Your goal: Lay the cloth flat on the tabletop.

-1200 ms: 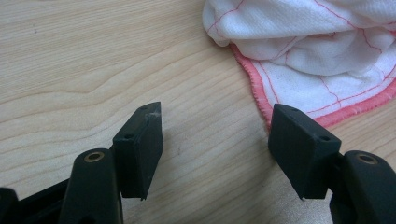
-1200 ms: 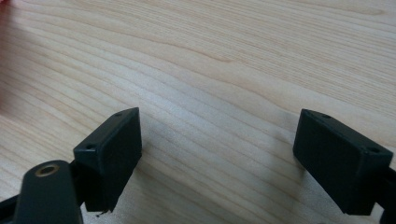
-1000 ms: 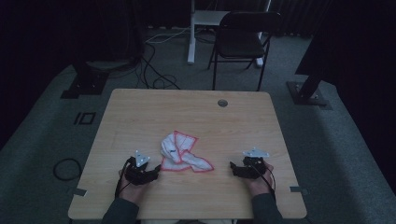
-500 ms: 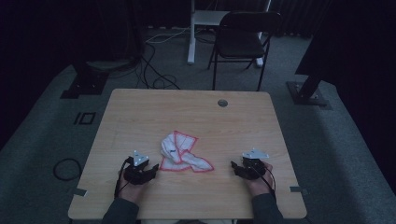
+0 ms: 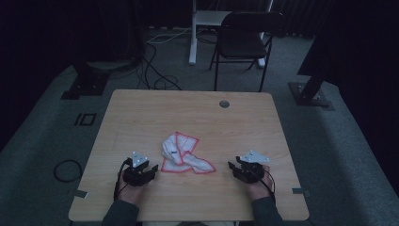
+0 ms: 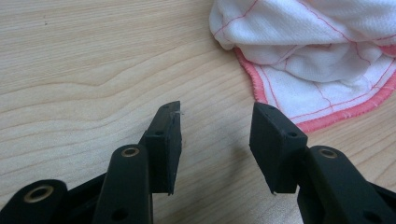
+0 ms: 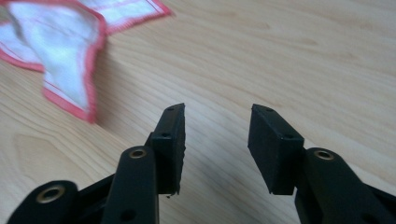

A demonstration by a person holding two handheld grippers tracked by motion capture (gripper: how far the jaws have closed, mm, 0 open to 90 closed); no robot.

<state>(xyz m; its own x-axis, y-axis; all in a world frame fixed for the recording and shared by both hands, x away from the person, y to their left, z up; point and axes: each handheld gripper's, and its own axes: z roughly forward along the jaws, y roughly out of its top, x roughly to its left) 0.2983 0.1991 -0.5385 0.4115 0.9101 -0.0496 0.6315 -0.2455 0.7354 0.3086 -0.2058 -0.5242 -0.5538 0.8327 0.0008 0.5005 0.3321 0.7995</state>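
Both tongs empty, jaws spread wide. Going left to right in the high view: left gripper (image 5: pixel 151 170) sits lower left of centre on the table (image 5: pixel 141 113), tips aimed up-right at the cloth (image 5: pixel 183 154); a white rag with red stitched hem, crumpled and partly folded over, lies at frame centre, between the two tools; right gripper (image 5: pixel 234 168) sits lower right of centre, tips pointing left toward the cloth. Key relation: cloth's long axis runs diagonally, upper left bunch down to a lower right corner flap. Left gripper is clearly nearer, just beside the cloth's lower left hem; right gripper is apart from the lower right flap with bare wood between. Left gripper view: left gripper (image 6: pixel 215 135) has the cloth (image 6: pixel 322 60) at upper right of frame, hem edge just ahead and right of the right-hand jaw, not touching. Right gripper view: right gripper (image 7: pixel 215 135) sees the cloth (image 7: pixel 65 42) at upper left, further off, slightly blurred. Likely next: left closes on the near hem first, right must travel in to the flap.
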